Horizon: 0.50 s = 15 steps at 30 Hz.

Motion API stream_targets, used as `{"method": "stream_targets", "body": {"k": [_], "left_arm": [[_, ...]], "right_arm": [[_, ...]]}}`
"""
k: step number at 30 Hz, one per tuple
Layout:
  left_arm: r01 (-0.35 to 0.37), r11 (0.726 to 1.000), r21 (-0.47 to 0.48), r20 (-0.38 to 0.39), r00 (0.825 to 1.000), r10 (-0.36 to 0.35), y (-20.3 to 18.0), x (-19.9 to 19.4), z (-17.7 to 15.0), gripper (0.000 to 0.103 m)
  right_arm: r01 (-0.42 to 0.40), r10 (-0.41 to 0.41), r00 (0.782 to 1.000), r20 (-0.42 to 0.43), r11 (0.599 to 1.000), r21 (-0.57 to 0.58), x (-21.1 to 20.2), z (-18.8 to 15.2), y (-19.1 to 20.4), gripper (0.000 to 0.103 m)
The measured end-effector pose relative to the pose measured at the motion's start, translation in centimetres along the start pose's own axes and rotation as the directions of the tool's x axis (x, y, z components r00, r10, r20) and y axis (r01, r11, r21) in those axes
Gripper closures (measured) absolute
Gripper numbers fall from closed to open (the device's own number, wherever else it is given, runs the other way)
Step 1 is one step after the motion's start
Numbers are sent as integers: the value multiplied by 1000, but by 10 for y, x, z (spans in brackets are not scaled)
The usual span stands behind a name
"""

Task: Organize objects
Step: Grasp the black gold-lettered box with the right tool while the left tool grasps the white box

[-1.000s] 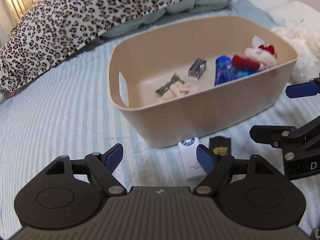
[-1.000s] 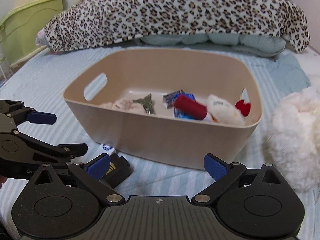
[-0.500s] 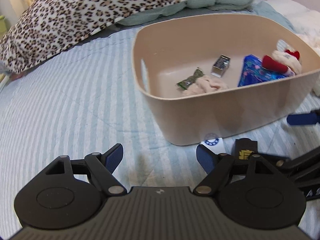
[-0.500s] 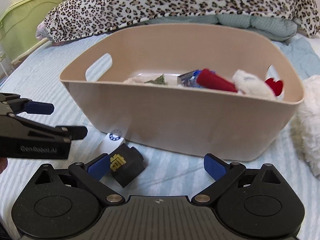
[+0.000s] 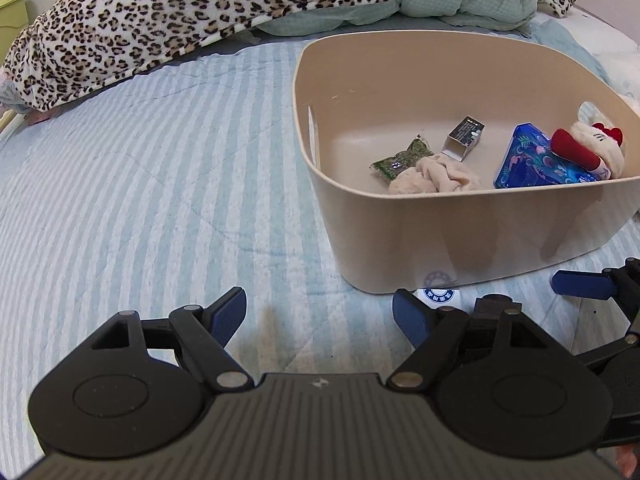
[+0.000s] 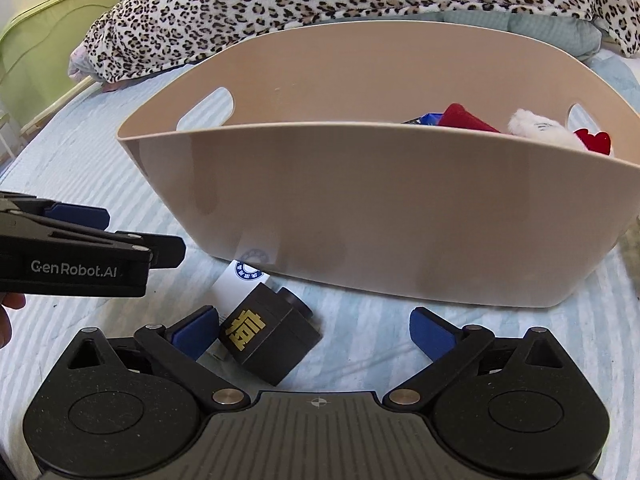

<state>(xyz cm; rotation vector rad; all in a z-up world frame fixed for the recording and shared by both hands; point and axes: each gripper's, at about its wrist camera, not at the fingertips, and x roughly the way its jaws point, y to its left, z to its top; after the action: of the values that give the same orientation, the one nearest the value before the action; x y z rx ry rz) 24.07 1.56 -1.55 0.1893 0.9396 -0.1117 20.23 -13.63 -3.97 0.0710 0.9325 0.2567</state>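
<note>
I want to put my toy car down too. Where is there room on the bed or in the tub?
The striped bedspread is bare between the leopard blanket and the tub. Inside the tub, the back floor behind the small box is free. It's crowded in front of the tub: black box, white card, both grippers.

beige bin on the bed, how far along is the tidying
Done: the beige plastic bin already holds a green packet, crumpled cream cloth, small grey box, blue pouch and red-and-white plush toy. In hand: nothing; the right tongs are open beside the black cube with gold lettering. Left: that cube and the white card under it.
</note>
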Motion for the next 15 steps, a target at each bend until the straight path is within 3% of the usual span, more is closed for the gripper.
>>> {"method": "stream_targets", "body": {"k": [8,12,15], "left_arm": [[-10,1000,11,-10,1000,10,0,3,-1,22],[-13,1000,-4,1,1000,13,5,3,-1,22],[-13,1000,-17,4,1000,13,8,4,-1,22]], "right_arm": [[87,-87,996,14,996,2,-9,3,-6,0],[-22,24,999,-23,997,80,-1,3,-9,0],[-50,51,999,-18,997,60,5,2,0,0]]}}
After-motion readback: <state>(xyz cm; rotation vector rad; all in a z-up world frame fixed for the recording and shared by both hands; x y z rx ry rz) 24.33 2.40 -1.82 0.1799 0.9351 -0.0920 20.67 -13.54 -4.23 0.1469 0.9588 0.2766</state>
